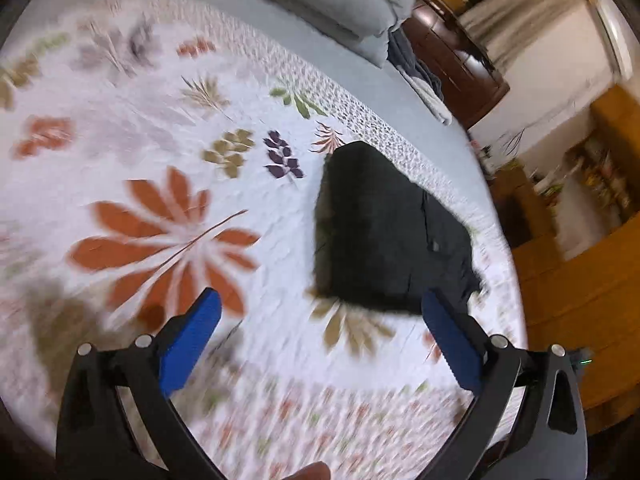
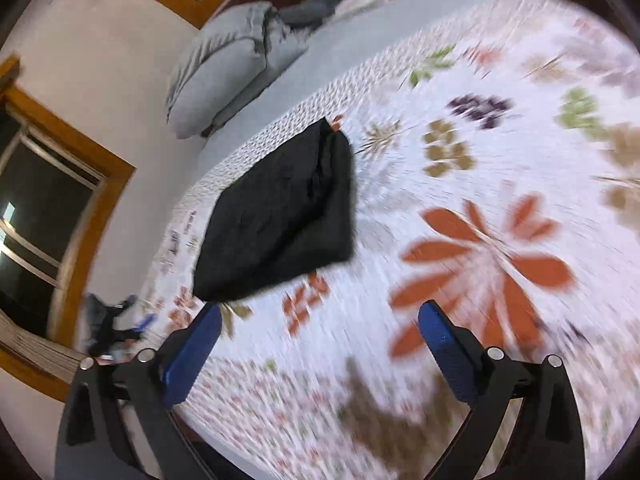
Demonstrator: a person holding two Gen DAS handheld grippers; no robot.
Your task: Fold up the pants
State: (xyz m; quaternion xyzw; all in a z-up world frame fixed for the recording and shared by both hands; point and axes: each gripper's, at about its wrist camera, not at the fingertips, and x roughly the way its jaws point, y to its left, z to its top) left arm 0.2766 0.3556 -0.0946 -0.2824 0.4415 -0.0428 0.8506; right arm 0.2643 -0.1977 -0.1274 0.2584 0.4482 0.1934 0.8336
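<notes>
A: Where are the pants (image 1: 384, 236)?

B: Lying on the bed (image 1: 256, 56), on the floral bedspread (image 1: 160, 128), near its patterned border. In the left wrist view they sit at about two o'clock from the left hand-held gripper (image 1: 320, 332); in the right wrist view they show at about eleven o'clock from the right hand-held gripper (image 2: 320, 336). They look like a compact dark bundle, layers stacked, edges roughly squared.

A: And the grippers?

B: Both released. The blue fingers (image 1: 192, 336) of the left one stand wide apart with nothing between them, and the right one's fingers (image 2: 448, 352) are spread the same way. Neither touches the cloth; the pants lie just beyond the left one's right-hand fingertip and clear of the right one's.

A: So which step is this?

B: I'd judge the folding itself is done or nearly so. The bundle has no loose leg trailing out that I can see, though blur hides fine detail. This reads as the hands being off the finished fold.

A: What would a next move need?

B: If anything, a tidy-up: one corner at the near end looks a little ragged in the left view. That would call for a light pinch at that corner and a short smoothing pull, without dragging the stack apart. The grey pillows (image 2: 224, 64) at the head of the bed are well apart and no obstacle.
</notes>
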